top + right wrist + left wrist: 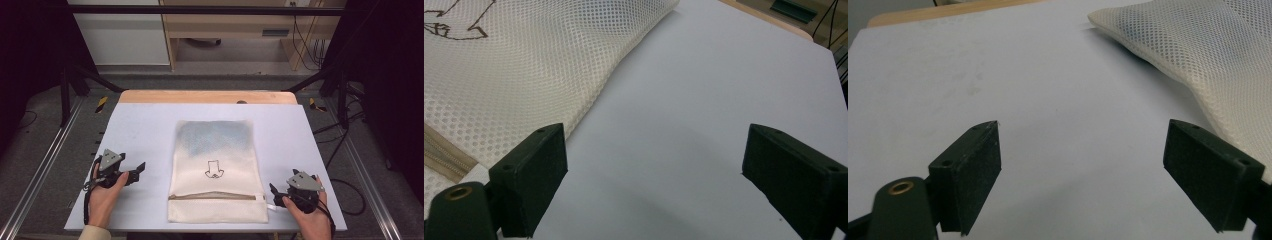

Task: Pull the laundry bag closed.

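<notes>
On the white bench [140, 130], a mesh bag [215, 170] lies flat between left tongs [141, 167] and right tongs [273, 190], both wide and empty. From above, its drawn figure and zip show whole; the gripper views catch its weave.

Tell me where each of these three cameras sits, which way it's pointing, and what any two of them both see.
High view: above the person's side, looking forward and down on the white table; the mesh bag lies in the middle, both hands hold claws, left claw, right claw.
Left gripper view: rides the left claw, looking across the table past open black jaws; bag at upper right.
Right gripper view: rides the right claw, open jaws, bag with zipper at left.
Shared: all views show the bag and table.
</notes>
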{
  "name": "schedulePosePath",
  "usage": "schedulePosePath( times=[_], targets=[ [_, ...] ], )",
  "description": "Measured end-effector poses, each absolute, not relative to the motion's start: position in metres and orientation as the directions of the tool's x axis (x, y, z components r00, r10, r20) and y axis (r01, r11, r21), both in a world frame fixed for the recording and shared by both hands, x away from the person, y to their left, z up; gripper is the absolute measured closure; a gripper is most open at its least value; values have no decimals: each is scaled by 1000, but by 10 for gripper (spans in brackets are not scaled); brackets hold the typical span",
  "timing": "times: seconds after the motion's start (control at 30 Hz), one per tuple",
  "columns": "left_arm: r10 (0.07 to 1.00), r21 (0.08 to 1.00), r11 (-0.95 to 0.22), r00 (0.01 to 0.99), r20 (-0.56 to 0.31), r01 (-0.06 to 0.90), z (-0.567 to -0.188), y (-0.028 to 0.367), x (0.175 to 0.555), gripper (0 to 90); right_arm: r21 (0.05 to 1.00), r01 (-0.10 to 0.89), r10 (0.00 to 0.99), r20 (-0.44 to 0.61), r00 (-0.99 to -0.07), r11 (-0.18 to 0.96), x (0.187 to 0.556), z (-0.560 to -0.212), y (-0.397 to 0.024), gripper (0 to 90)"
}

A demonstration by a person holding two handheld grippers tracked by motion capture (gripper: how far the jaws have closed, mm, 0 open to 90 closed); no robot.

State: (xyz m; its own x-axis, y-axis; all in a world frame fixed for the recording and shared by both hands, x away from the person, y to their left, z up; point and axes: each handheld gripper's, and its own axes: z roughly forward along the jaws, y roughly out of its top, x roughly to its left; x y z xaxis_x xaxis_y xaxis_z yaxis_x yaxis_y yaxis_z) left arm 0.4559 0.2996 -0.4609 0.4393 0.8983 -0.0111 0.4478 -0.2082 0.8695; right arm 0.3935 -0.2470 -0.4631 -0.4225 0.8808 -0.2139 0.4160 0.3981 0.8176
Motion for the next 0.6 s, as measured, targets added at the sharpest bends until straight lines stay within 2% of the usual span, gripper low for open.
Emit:
schedulePosePath(
  times=[0.13, 0.3, 0.43, 0.6],
  targets=[
    [900, 863, -196, 435, -31, 466, -454, 310, 449, 156, 807, 429, 879, -217, -424, 407, 392, -463, -245, 117],
    [895, 860, -234, 446, 9, 454, -446, 315, 435, 149, 788, 448, 872, -217, -438, 421, 390, -464, -241, 110],
    [894, 859, -272, 444, 59, 434, -449, 310, 429, 102, 795, 438, 865, -205, -457, 420, 389, -461, -237, 109],
    [887, 857, -300, 453, 89, 419, -449, 308, 418, 88, 787, 422, 836, -205, -509, 450, 390, -455, -228, 163]
  ],
)
